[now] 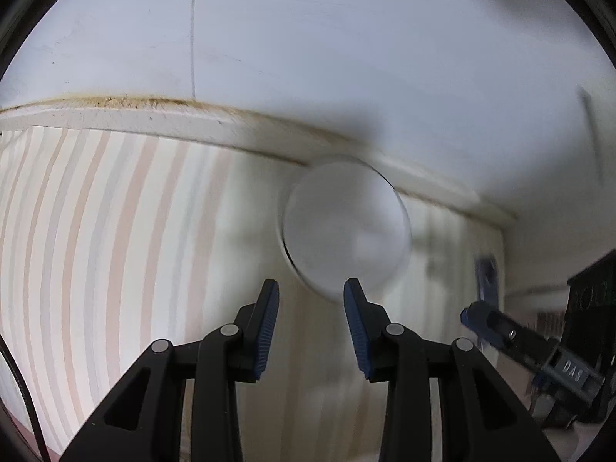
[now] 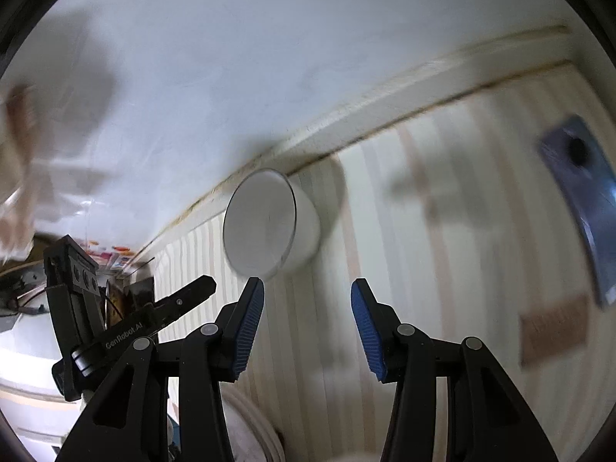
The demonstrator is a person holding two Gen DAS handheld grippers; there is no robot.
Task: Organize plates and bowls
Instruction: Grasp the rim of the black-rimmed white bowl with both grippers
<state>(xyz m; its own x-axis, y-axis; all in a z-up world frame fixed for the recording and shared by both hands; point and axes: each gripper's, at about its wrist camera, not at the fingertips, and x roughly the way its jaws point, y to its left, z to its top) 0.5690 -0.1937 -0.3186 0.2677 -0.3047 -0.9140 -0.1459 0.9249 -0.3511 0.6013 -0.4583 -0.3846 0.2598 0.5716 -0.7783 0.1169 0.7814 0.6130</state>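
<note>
Left wrist: blurred white bowl [image 1: 346, 231] beyond fingers [image 1: 265, 331].

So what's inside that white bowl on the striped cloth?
Nothing shows inside the white bowl: only a plain pale interior in both views. Blur hides anything small, and the striped cloth beneath it is covered.

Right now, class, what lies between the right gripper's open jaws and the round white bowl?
Only bare striped tablecloth lies between the right gripper and the round white bowl, as the right wrist view shows.

Left gripper [image 1: 311, 288] agape, blurred white bowl [image 1: 346, 227] ahead, striped tablecloth [image 1: 115, 250]
</note>
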